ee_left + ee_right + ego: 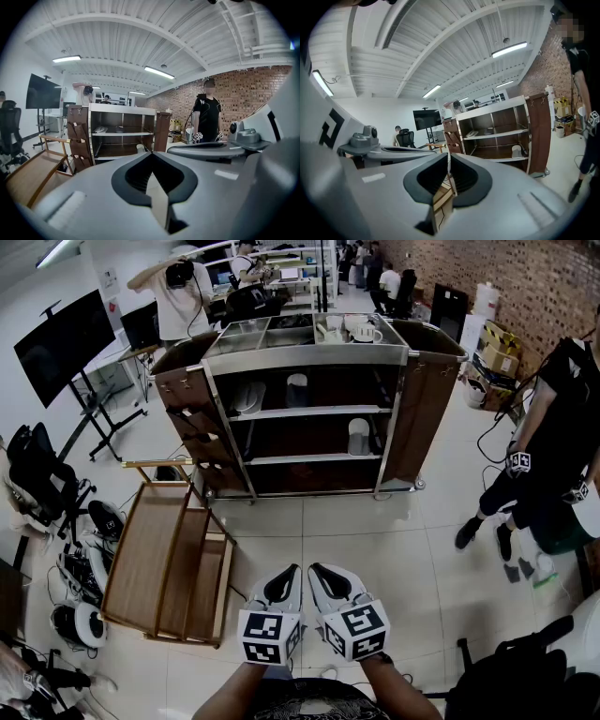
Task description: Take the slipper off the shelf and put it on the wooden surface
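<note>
My left gripper (284, 579) and right gripper (326, 579) are fully closed and empty, side by side, facing the shelf (309, 412).

You stand on a floor (375, 549) of large, pale, glossy tiles that runs through the whole room. Along the far right goes a red brick wall (544, 277), with yellow boxes (499, 343) at its foot. On the far left a large black screen (61, 345) sits on a stand, and the wall (384, 117) behind it is plain white. Nearer you on the left is a black office chair (33, 470). Overhead, the white ribbed ceiling (140, 42) is crossed by beams and lit by long tube lights (159, 72). A person in black (553, 418) stands at your right.
</note>
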`<action>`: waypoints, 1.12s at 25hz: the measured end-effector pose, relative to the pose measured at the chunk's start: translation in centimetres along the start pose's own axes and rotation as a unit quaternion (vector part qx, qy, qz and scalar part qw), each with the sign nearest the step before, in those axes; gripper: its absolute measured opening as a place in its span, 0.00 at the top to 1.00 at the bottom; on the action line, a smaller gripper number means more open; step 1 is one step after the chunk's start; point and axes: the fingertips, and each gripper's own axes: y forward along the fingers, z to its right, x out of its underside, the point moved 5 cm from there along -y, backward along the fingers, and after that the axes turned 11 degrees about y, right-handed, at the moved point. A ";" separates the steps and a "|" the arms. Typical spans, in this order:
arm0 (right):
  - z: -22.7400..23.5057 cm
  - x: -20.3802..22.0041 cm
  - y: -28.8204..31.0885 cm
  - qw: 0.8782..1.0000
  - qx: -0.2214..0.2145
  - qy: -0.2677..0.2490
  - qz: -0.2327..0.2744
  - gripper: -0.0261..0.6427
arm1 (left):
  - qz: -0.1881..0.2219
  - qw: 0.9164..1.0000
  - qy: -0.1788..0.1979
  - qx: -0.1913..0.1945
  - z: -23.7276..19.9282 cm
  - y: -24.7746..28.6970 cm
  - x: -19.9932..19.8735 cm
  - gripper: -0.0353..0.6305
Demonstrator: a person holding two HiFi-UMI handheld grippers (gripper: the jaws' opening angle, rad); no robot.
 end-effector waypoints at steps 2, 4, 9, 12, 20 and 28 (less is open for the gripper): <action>0.5 -0.2 0.4 1.000 0.000 -0.002 -0.001 0.96 | 0.002 1.000 0.001 -0.002 -0.2 0.6 -0.1 0.94; 1.0 -0.5 1.1 1.000 0.001 -0.005 0.000 0.96 | 0.005 1.000 -0.002 -0.004 -0.7 1.4 -0.3 0.94; 2.5 -1.7 4.3 1.000 0.004 -0.007 0.000 0.96 | 0.011 1.000 -0.016 -0.006 -3.2 4.5 -0.6 0.94; 3.6 -2.7 6.6 1.000 0.011 -0.004 -0.001 0.96 | 0.015 1.000 -0.015 0.000 -4.8 7.1 -0.9 0.94; 6.8 -5.9 15.6 0.999 0.041 -0.009 -0.009 0.96 | 0.023 0.999 -0.024 0.023 -12.0 14.6 -2.7 0.94; 8.3 -9.3 25.7 0.998 0.061 -0.013 -0.019 0.96 | 0.023 0.999 -0.031 0.032 -20.6 21.2 -4.3 0.94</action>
